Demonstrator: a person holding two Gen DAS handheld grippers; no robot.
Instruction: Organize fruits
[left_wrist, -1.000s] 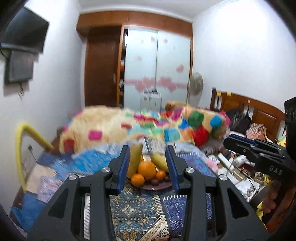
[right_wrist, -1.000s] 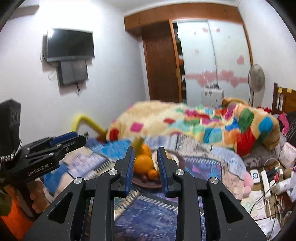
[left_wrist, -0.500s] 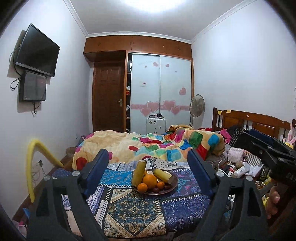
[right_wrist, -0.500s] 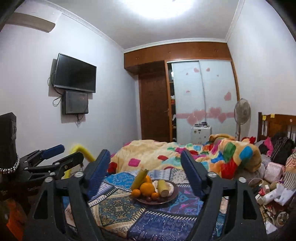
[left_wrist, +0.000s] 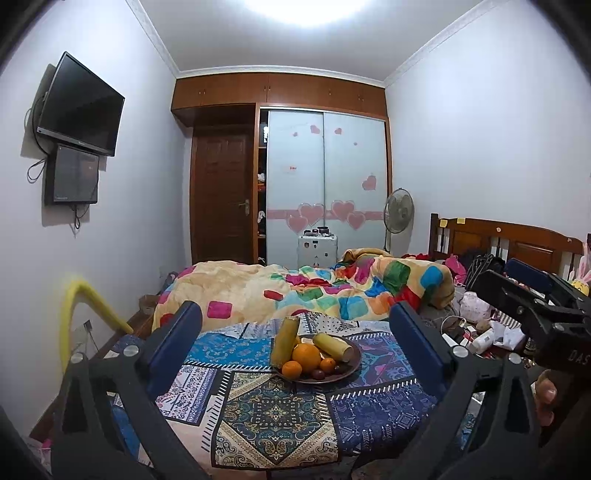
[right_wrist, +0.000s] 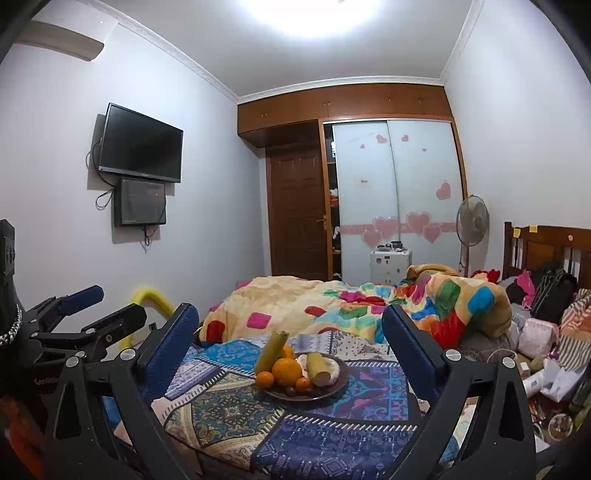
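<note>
A brown plate (left_wrist: 352, 367) of fruit sits on a patterned blue cloth on the bed. It holds a big orange (left_wrist: 306, 357), small oranges (left_wrist: 291, 369), two yellow-green cut pieces (left_wrist: 284, 339) and dark small fruits. The plate also shows in the right wrist view (right_wrist: 341, 373). My left gripper (left_wrist: 295, 332) is open wide and empty, well back from the plate. My right gripper (right_wrist: 290, 332) is open wide and empty, also back from it. The right gripper shows at the right edge of the left wrist view (left_wrist: 532, 310); the left gripper shows at the left of the right wrist view (right_wrist: 92, 314).
A colourful patchwork blanket (left_wrist: 314, 288) is heaped behind the plate. Clutter of bags and bottles (left_wrist: 480, 325) lies right of the cloth by the wooden headboard (left_wrist: 498, 240). A yellow padded rail (left_wrist: 85, 306) stands left. A wardrobe, door, fan and wall TV are further off.
Both grippers opened from nearly shut to wide open. Both drew back and rose, so the plate now looks smaller and farther away.
</note>
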